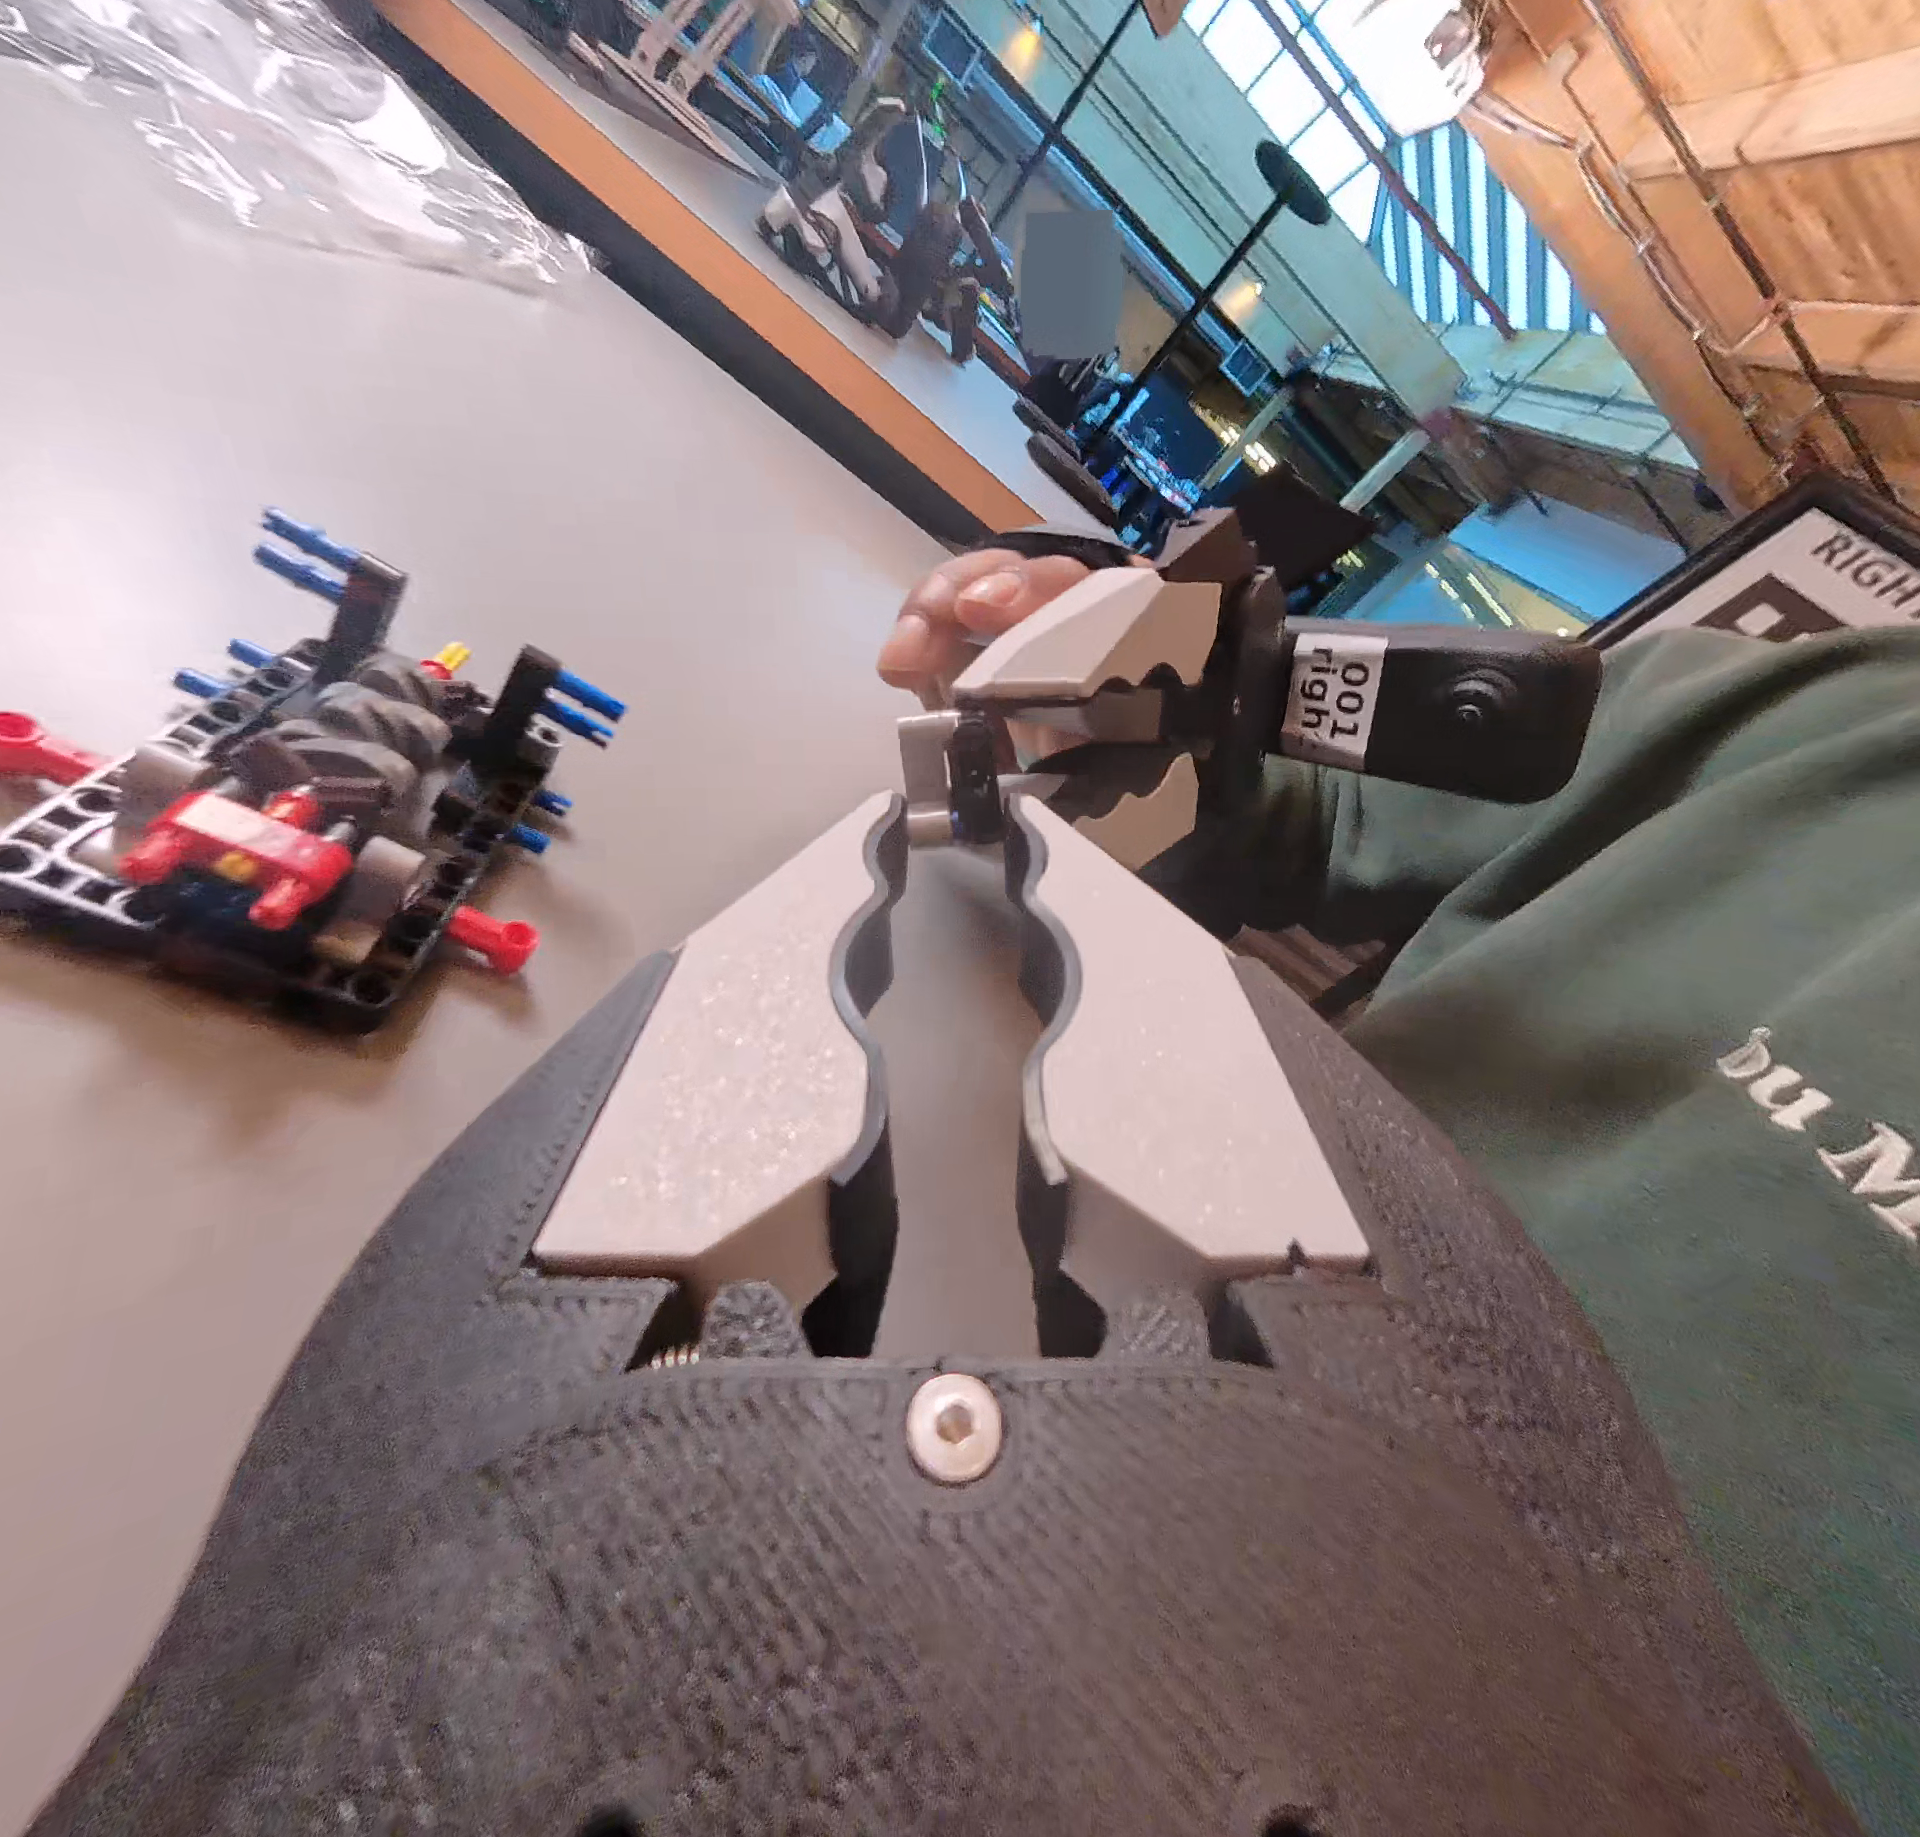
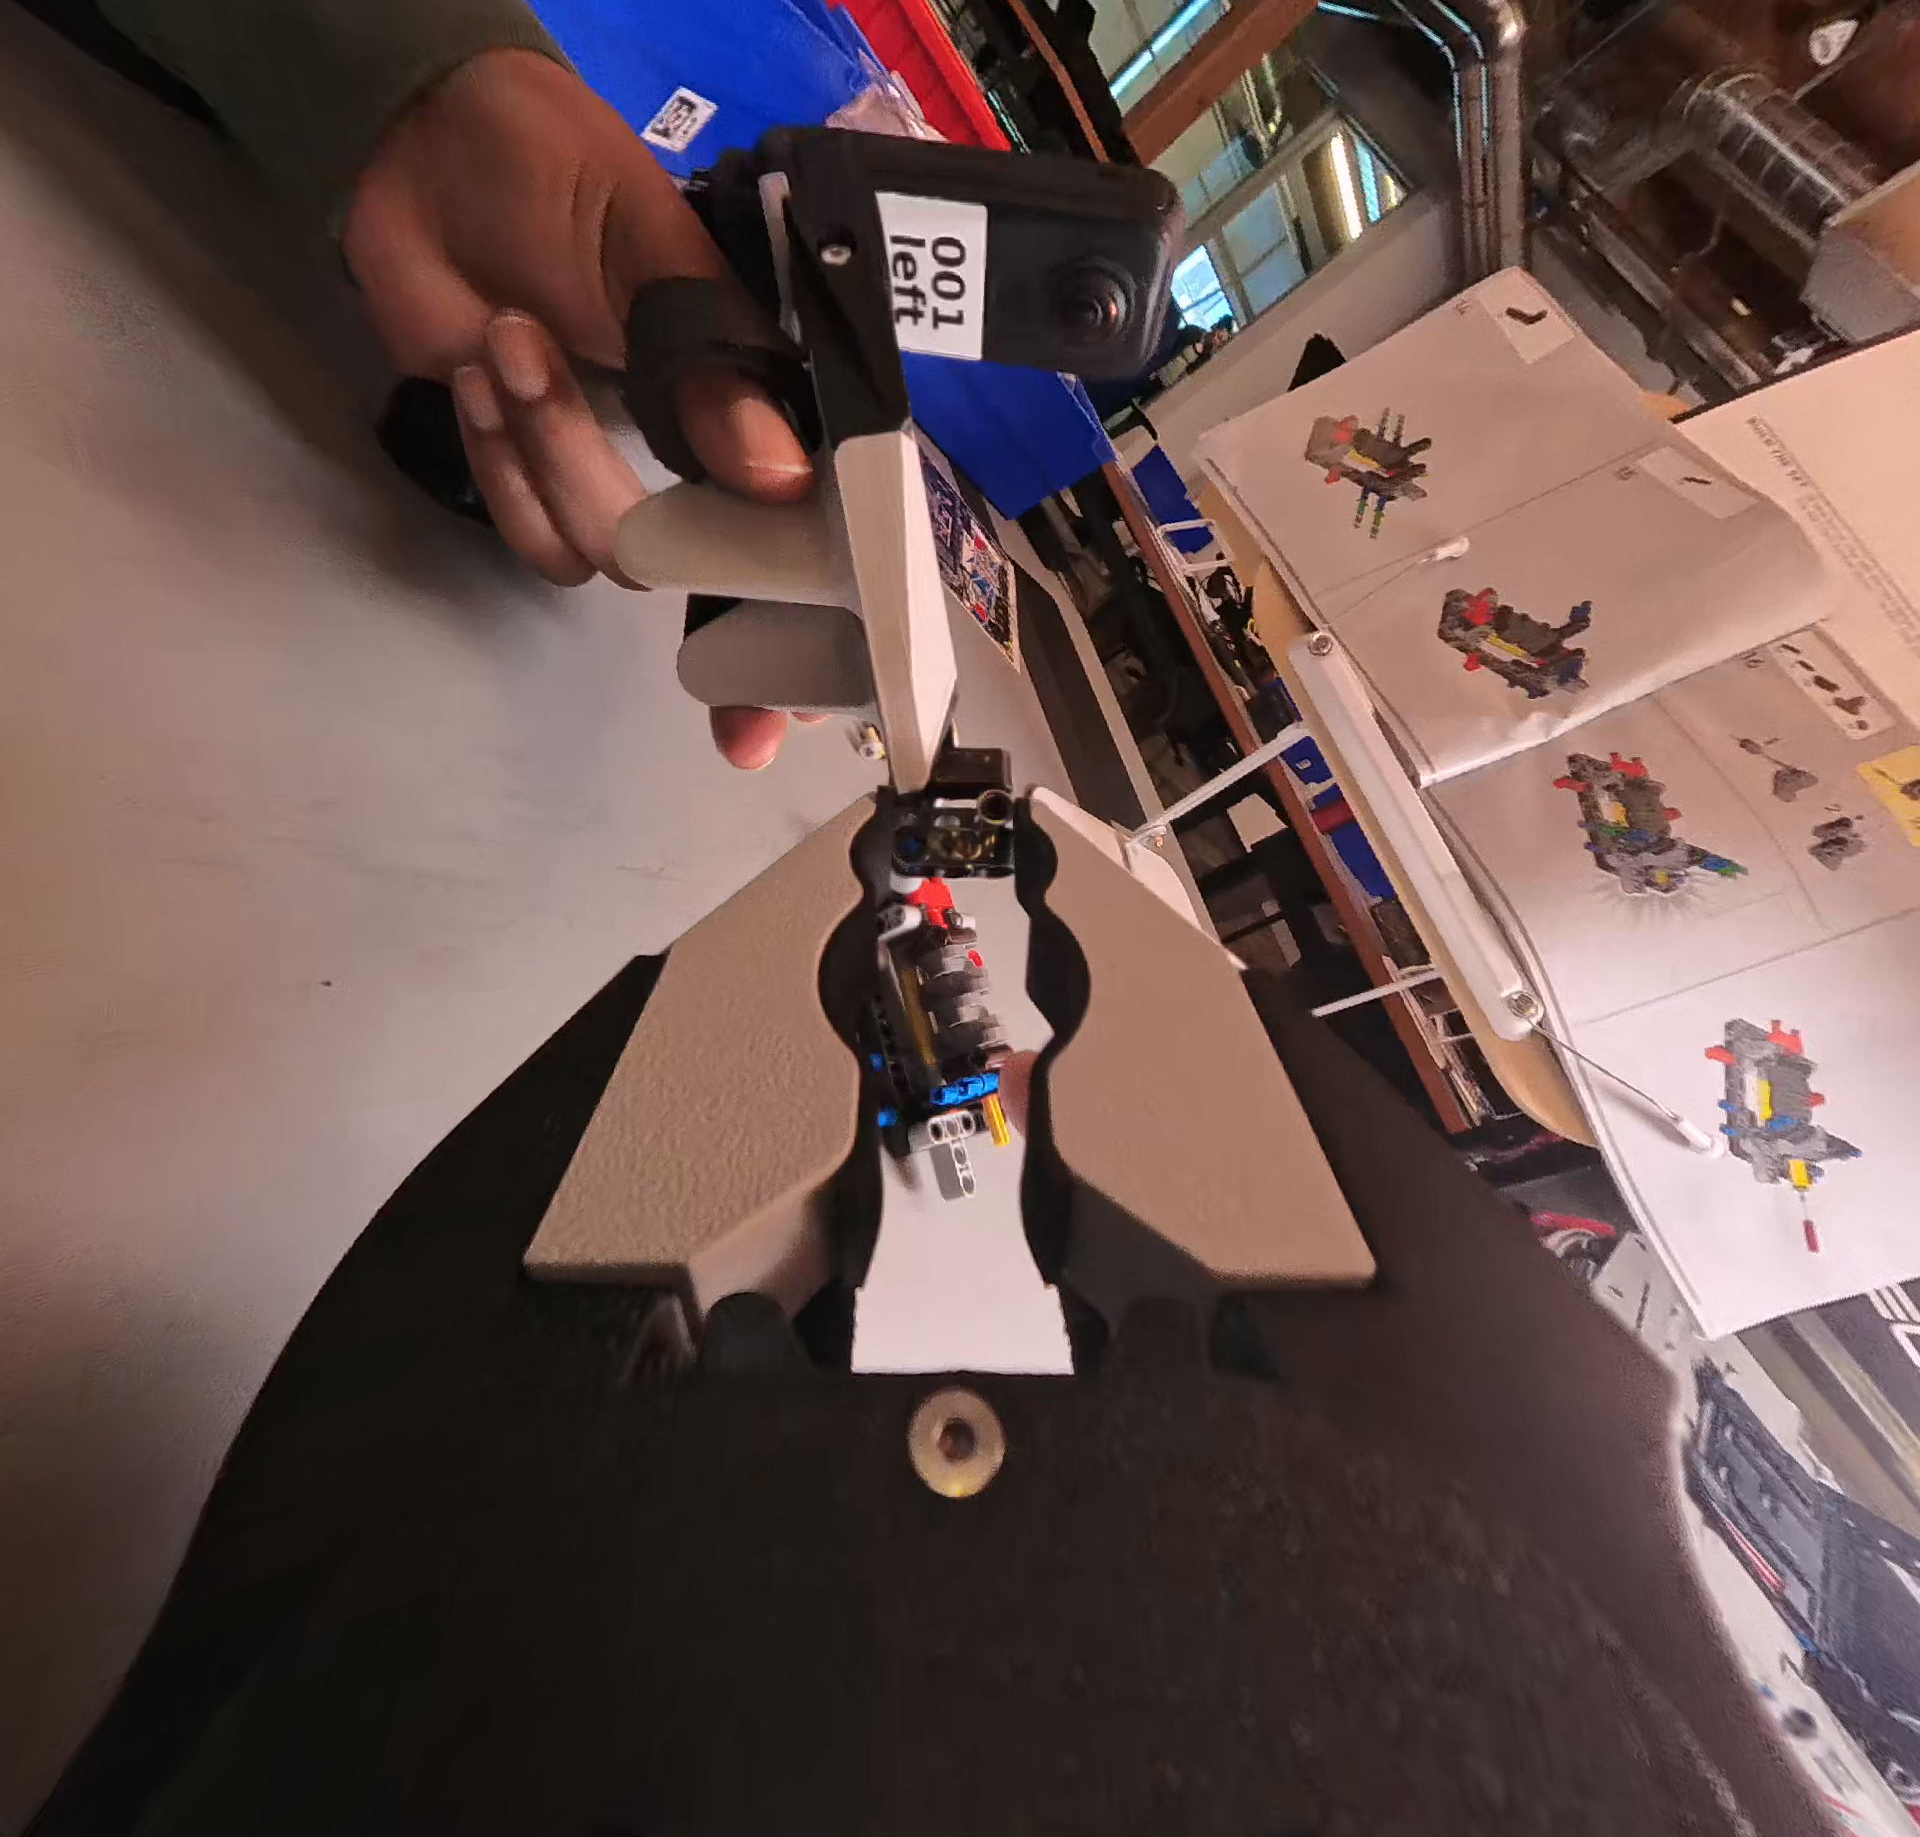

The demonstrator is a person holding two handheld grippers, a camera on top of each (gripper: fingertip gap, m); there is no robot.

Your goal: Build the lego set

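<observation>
Black piece [image 2: 951, 831] between both grippers' fingers [image 2: 727, 1039]

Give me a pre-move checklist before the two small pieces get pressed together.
1. Left gripper on the small grey piece: ok, tips pinch it.
2. Right gripper on the small black piece: ok.
3. Pieces meeting: ok, side by side and touching.
4. Holes lined up: cannot tell.
5. Main lego assembly out of the way: ok, resting on the table.
6. Instruction booklet open: ok.
</observation>
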